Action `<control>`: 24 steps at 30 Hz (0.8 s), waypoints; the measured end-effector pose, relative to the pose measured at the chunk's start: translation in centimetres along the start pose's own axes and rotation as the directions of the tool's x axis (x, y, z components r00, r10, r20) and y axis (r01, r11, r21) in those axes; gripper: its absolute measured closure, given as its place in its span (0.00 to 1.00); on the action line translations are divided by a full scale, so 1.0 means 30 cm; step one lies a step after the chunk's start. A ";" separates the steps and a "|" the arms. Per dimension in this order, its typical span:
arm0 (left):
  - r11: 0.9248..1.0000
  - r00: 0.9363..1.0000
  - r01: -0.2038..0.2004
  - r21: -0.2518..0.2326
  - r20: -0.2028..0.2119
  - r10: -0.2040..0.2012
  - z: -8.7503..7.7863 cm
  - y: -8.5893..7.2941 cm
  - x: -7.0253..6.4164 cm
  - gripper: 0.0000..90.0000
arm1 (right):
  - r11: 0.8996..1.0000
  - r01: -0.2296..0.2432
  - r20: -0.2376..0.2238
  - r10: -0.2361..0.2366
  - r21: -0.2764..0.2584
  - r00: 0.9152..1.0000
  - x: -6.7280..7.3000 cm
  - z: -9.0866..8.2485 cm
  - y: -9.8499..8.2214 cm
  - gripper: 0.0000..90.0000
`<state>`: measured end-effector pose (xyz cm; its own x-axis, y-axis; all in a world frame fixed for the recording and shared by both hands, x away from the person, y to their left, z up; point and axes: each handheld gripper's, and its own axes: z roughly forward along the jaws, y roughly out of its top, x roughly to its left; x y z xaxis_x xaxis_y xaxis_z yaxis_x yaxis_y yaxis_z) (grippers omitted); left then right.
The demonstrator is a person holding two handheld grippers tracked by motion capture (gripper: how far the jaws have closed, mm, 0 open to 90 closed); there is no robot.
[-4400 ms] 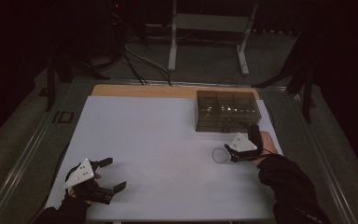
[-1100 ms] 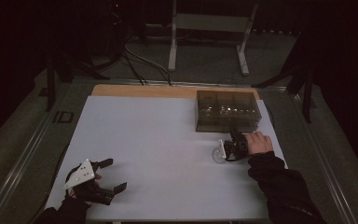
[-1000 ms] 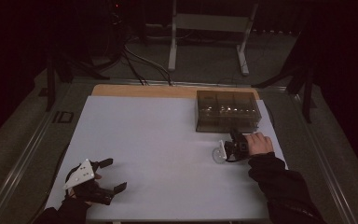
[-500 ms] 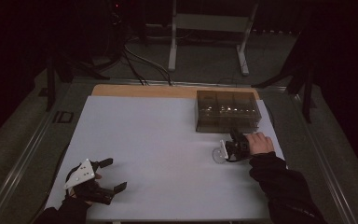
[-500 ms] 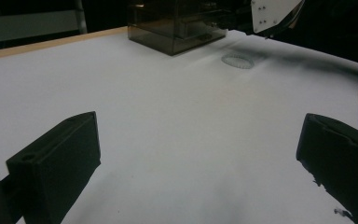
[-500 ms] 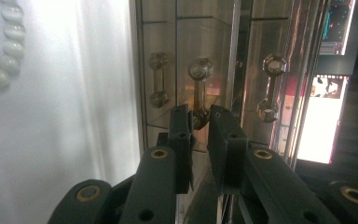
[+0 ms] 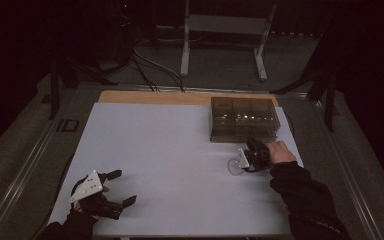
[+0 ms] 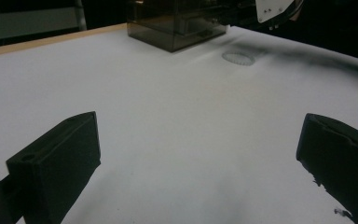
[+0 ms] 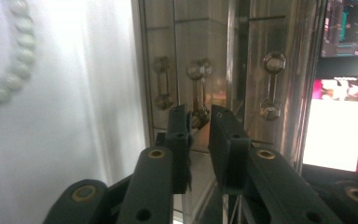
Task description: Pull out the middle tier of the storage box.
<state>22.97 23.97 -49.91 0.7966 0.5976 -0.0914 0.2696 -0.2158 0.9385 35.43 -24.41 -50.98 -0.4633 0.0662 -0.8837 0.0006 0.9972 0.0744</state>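
White tabletop (image 7: 170,150): your right gripper (image 9: 198,122), jaws just eased apart, straddled the smoky acrylic drawer box's (image 7: 244,119) barbell-shaped handle (image 9: 198,93), dead ahead; left gripper (image 7: 111,187) idled open, far off.

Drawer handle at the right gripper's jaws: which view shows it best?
The right gripper view: the clear drawer handle stands just beyond the jaws of the right gripper. In the high view the smoky drawer box is small, handles unreadable. The left gripper view shows its corner, far off.
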 end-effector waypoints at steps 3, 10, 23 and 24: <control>1.000 1.000 0.000 0.005 0.000 0.000 0.000 -0.001 0.000 0.01 | 1.000 -0.023 -0.024 0.023 -0.015 0.999 -0.016 -0.005 -0.008 0.81; 1.000 1.000 0.003 0.002 -0.001 -0.003 -0.001 -0.001 0.001 0.01 | 0.991 -0.120 -0.152 0.109 -0.062 0.982 -0.063 -0.027 -0.058 0.67; 1.000 1.000 0.000 0.005 0.000 0.000 0.001 -0.001 -0.001 0.01 | 0.961 -0.277 -0.331 0.257 -0.014 0.908 -0.130 -0.048 -0.138 0.26; 1.000 1.000 0.000 0.005 -0.001 0.000 0.002 -0.002 -0.001 0.01 | 0.955 -0.297 -0.346 0.275 -0.010 0.897 -0.136 -0.049 -0.144 0.19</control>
<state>22.97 23.91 -49.98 0.7957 0.5988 -0.0912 0.2724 -0.2193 0.9369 36.02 -29.04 -47.00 -0.7217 0.3223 -0.6126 0.1290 0.9321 0.3384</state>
